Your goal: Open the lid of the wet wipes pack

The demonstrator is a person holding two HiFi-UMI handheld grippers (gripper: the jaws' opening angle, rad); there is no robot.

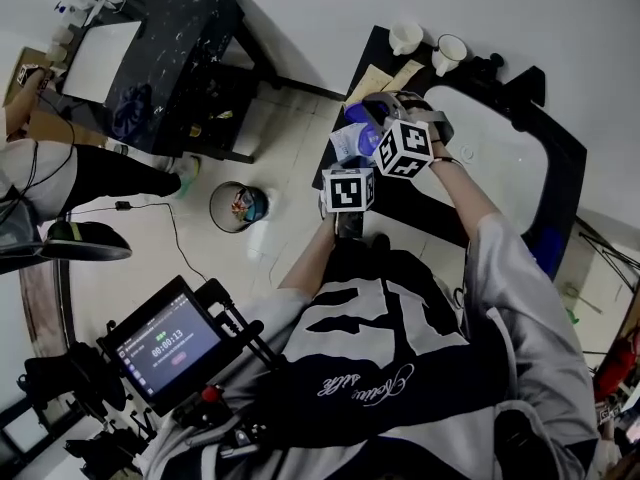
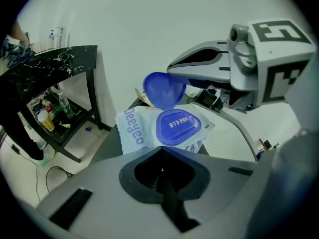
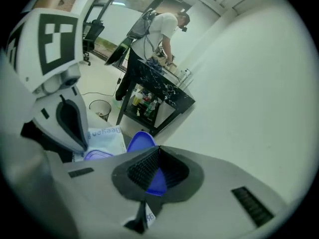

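The fingers (image 3: 139,169) of the right gripper (image 3: 158,149) are pressed together on the blue lid (image 3: 141,141) of the wet wipes pack (image 3: 106,137). In the right gripper view a wedge of blue plastic sits between the ribbed pads at the centre of the frame. The rest of the flap stands up just beyond the tips. The pack's pale wrapper lies left of these fingers, at lower left of centre.

In the left gripper view the lid is flipped up off the blue rim (image 2: 179,126) on the pack's face and stands just above it, slightly left of centre. The right gripper reaches in from the upper right, and its fingers clamp the lid's upper right edge. The left gripper (image 2: 160,151) sits at the bottom centre of that frame. Its fingers (image 2: 144,174) are closed together on the near edge of the pack. The wrapper spreads out directly above their tips, with the printed side towards the camera.

In the head view both grippers are close together at upper centre, the right one slightly higher and to the right. The pack lies between them and the upper edge of the frame, over the left edge of the table (image 1: 500,158). I cannot tell whether the pack rests on the table or is held clear of it. A white mug (image 1: 405,37) and a second mug (image 1: 451,54) stand on the table at the top of the frame, well apart from the pack.
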